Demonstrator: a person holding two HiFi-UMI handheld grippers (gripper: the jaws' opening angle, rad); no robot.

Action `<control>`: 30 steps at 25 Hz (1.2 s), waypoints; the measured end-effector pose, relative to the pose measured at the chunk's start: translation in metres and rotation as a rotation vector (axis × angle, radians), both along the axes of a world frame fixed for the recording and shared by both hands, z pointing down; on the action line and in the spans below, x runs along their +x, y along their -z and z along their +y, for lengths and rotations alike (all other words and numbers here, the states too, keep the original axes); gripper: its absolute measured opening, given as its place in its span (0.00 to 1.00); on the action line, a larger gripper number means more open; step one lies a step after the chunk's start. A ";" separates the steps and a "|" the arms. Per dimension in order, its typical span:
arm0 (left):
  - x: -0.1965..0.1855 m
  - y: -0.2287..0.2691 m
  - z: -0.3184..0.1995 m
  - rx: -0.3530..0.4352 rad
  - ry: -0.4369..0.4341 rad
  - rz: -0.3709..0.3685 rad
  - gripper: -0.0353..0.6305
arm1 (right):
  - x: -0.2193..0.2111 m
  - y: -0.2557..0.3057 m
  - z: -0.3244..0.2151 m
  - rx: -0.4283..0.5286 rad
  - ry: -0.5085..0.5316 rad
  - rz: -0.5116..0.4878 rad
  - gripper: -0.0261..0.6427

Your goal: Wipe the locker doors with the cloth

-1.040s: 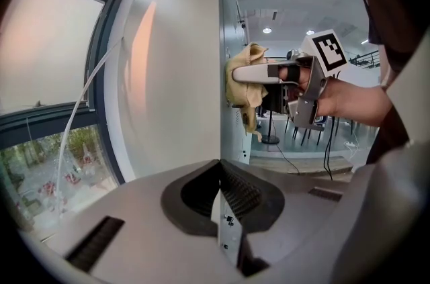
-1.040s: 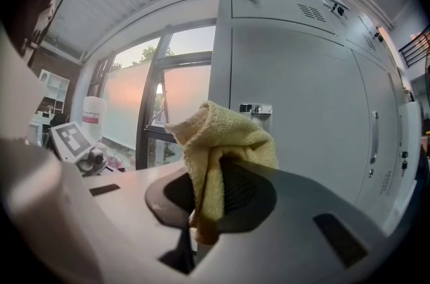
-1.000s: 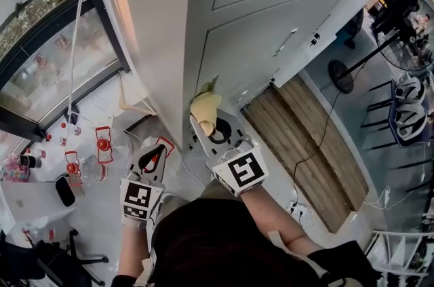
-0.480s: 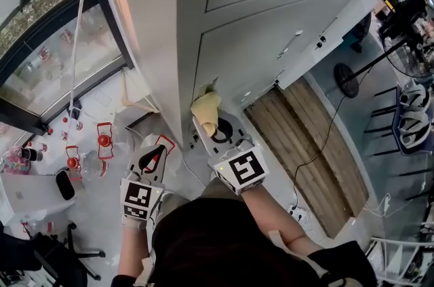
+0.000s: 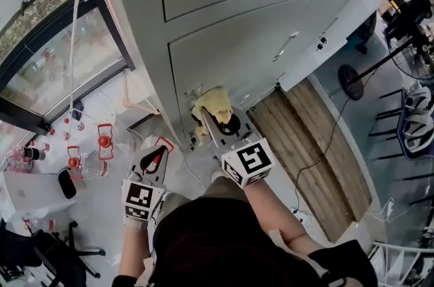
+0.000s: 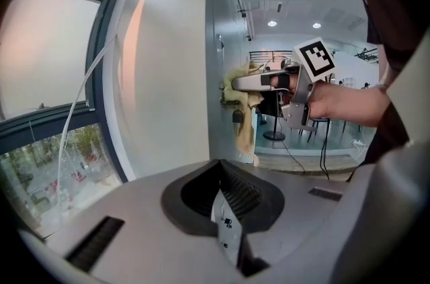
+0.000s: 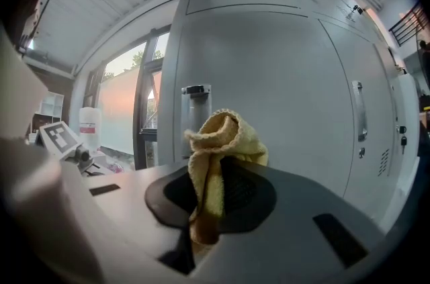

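Pinching cloth, right gripper, seemingly against door.

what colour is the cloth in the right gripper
The cloth is pale yellow, plain with no pattern. It shows best in the right gripper view.

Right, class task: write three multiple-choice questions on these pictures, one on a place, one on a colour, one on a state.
1. Where is the cloth? A on the floor; B in the right gripper, at the locker door; C on a chair.
2. The cloth's colour? A blue; B red; C yellow.
3. The left gripper is: A shut, empty; B clamped on cloth; C wide apart.
Answers: B, its jaws pinch it; C, plainly yellow; A, its jaws meet with nothing between.
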State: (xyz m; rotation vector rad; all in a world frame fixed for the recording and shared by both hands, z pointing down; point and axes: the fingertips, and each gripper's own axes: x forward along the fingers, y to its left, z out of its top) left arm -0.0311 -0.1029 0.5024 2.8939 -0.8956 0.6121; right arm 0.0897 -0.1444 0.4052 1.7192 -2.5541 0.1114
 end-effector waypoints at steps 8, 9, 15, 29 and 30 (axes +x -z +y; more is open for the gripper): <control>0.026 0.000 -0.003 0.003 0.010 -0.011 0.06 | 0.041 -0.004 -0.013 -0.005 -0.016 -0.019 0.12; 0.030 -0.001 -0.004 0.004 0.013 -0.011 0.06 | 0.048 -0.004 -0.015 -0.006 -0.019 -0.022 0.12; 0.053 -0.004 -0.009 0.002 0.032 -0.007 0.07 | 0.088 -0.007 -0.024 -0.017 -0.038 -0.030 0.12; 0.093 -0.014 -0.014 -0.016 0.062 -0.011 0.06 | 0.150 -0.030 -0.040 -0.075 -0.075 -0.056 0.12; 0.094 -0.015 -0.014 -0.017 0.063 -0.012 0.06 | 0.152 -0.033 -0.041 -0.083 -0.076 -0.061 0.12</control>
